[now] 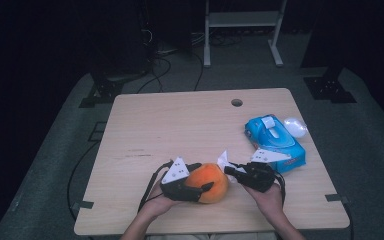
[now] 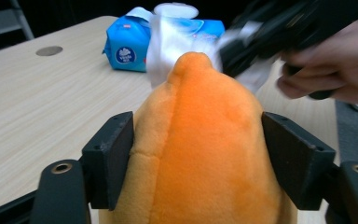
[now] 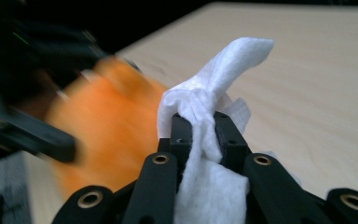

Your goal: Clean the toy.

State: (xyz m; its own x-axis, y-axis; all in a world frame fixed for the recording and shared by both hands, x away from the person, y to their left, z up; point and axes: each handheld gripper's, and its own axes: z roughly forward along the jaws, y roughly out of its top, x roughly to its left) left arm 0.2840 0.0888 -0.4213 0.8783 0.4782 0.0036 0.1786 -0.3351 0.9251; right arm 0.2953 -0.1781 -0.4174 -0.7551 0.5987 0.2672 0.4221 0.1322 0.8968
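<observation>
The orange plush toy [image 1: 209,182] lies on the near part of the wooden table [image 1: 180,125], between the two hands and close to the front edge. It is a rounded, pear-like shape whose long axis, in the left gripper view, runs away from the camera, with its narrow tip [image 2: 193,60] pointing toward the far right side of the table where the blue wipes pack [image 1: 275,142] lies. The left gripper [image 1: 200,187] has a jaw on either side of the plush toy's wide body, the black pads touching the fabric on both flanks so that the toy sits clasped between them. The left hand [image 1: 157,202] comes in from the bottom edge, palm under the gripper body, which lies roughly level and aimed to the right. Just beside the toy's tip, the right gripper [image 1: 230,170] points left toward it, its jaws pressed together on a bunched white wipe [image 3: 209,121] whose loose corner stands up above the pads. The right hand [image 1: 267,197] angles in from the lower right. Behind the wipes pack rests a small white object [image 1: 296,126], too blurred to identify.
</observation>
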